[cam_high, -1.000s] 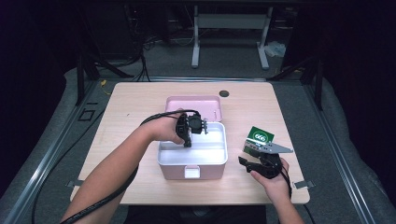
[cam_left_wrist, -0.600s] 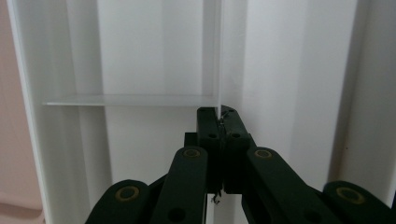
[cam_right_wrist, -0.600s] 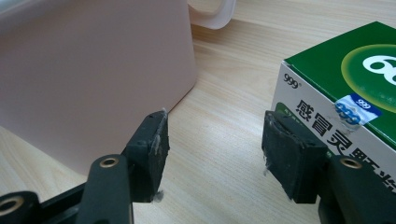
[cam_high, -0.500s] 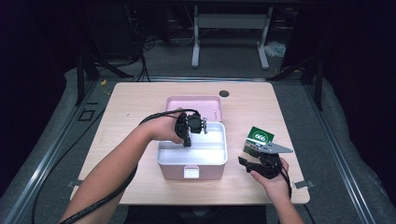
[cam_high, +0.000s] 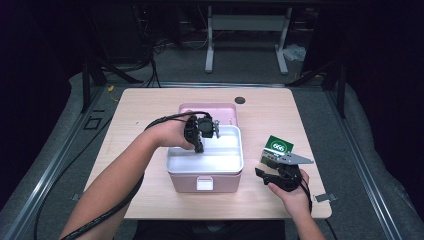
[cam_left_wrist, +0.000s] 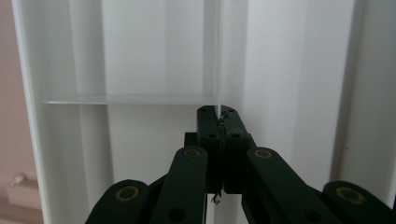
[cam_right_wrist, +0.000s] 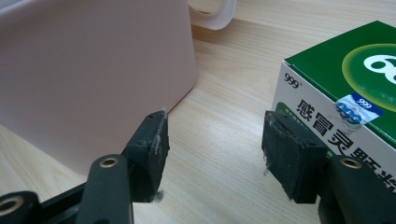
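Note:
A pink box (cam_high: 206, 181) with a white inner tray (cam_high: 225, 161) stands in the middle of the table. My left gripper (cam_high: 202, 134) reaches down into the tray. In the left gripper view its jaws (cam_left_wrist: 218, 112) are shut on the thin edge of a white divider (cam_left_wrist: 219, 56) that stands upright in the tray. A cross divider (cam_left_wrist: 126, 99) meets it at a right angle. My right gripper (cam_high: 272, 172) rests low on the table to the right of the box, open, with bare wood between its pads (cam_right_wrist: 154, 140). A green medicine carton (cam_right_wrist: 345, 88) lies just beside its right pad.
The pink lid (cam_high: 227, 108) lies behind the box. A dark round hole (cam_high: 240, 100) marks the table's far side. The pink box wall (cam_right_wrist: 93, 70) stands close to the left of my right gripper. Cables trail off the table's left edge.

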